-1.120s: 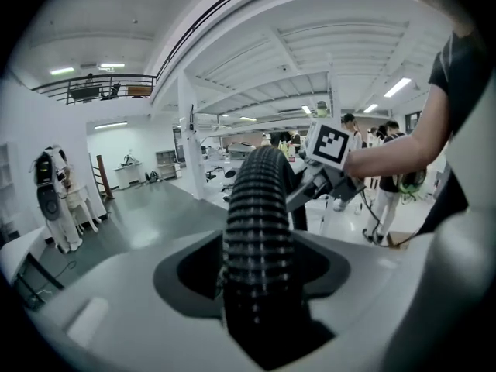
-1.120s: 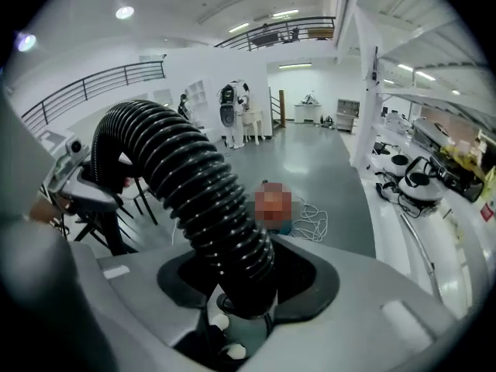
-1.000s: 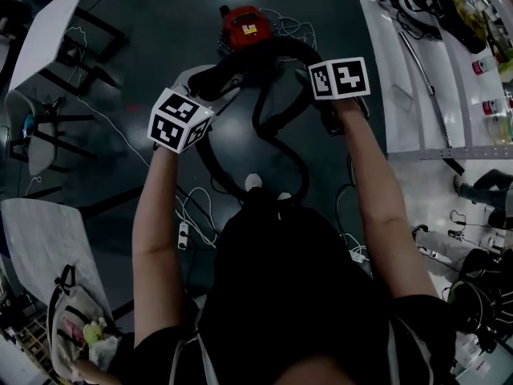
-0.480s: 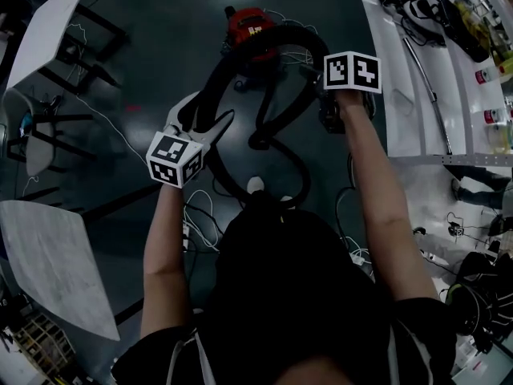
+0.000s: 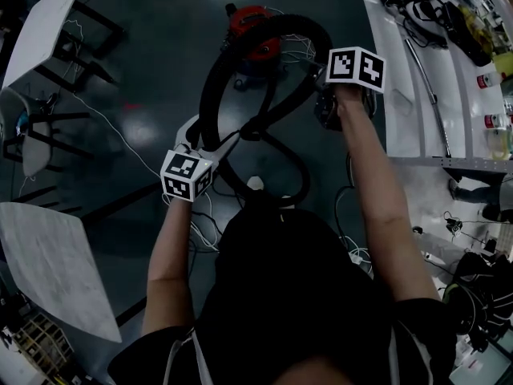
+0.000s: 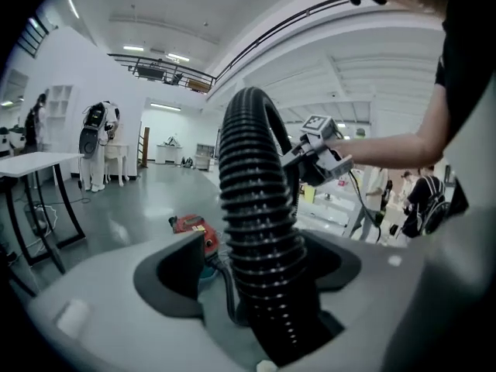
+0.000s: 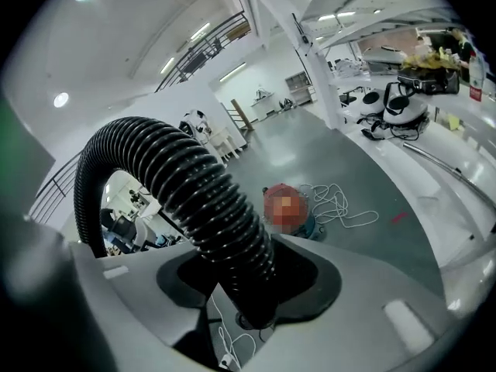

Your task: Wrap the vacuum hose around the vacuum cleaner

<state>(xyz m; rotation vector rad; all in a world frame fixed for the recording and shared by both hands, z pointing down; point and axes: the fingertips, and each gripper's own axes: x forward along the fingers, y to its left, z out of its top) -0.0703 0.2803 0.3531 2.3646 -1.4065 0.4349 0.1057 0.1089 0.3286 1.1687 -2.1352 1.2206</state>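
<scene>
- 2 grippers work the black ribbed vacuum hose (image 5: 210, 79) in the air, on the person's side of the red vacuum cleaner (image 5: 258, 48), which stands on the dark floor.
- Seen from the head view, the hose rises in 1 big arch whose top passes over the vacuum cleaner. Lower down, nearer the person than the vacuum cleaner, it crosses itself and curls into a smaller loop.
- The left gripper (image 6: 256, 273) sits low and to the left of the vacuum cleaner, on the left leg of the arch. Its jaws have just been opening and now stand spread wide. The hose runs up between them, leaning toward the right-hand pad, with a clear gap at the left-hand pad, so nothing is pinched.
- The right gripper (image 7: 252, 285) is to the right of the vacuum cleaner and nearer to it than the left one. Its jaws are pinching the hose, which climbs out of the pads and bends over to the left.
- In the left gripper view the vacuum cleaner shows low on the floor beyond the jaws, left of the hose.
- 1 white cable (image 7: 341, 204) lies in loose coils on the floor just beside the vacuum cleaner.
- 1 white workbench (image 5: 401, 95) runs along the right of the vacuum cleaner, well apart from it.
</scene>
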